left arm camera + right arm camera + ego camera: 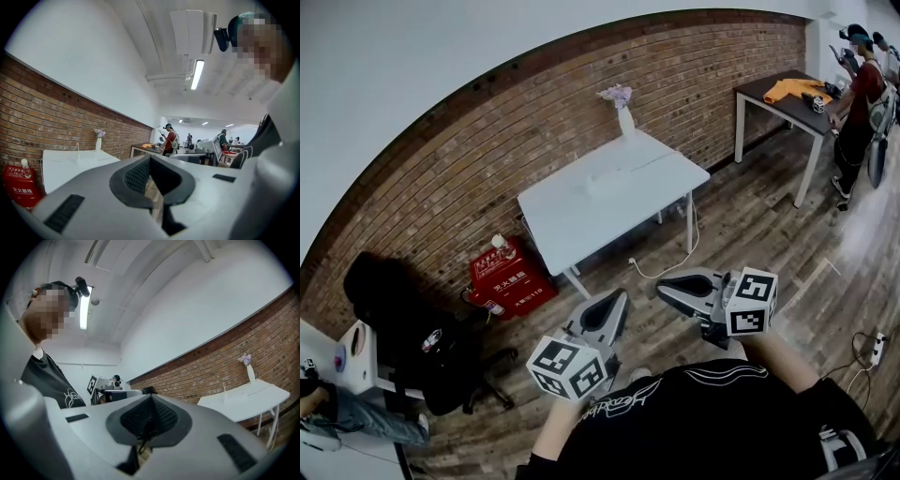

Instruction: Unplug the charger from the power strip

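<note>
We are holding the left gripper (609, 314) and the right gripper (680, 289) well short of the white tabletop (572, 225), each with its jaws pressed together on nothing. What we are taking for the power strip (611, 178) is lying mid-tabletop, too small to show the charger. We are expecting a light, stiff, smooth body seated tightly, best pinched by its sides while the strip is pinned. A vase (625, 117) is standing behind, and a cable (675, 267) is trailing to the floor.
</note>
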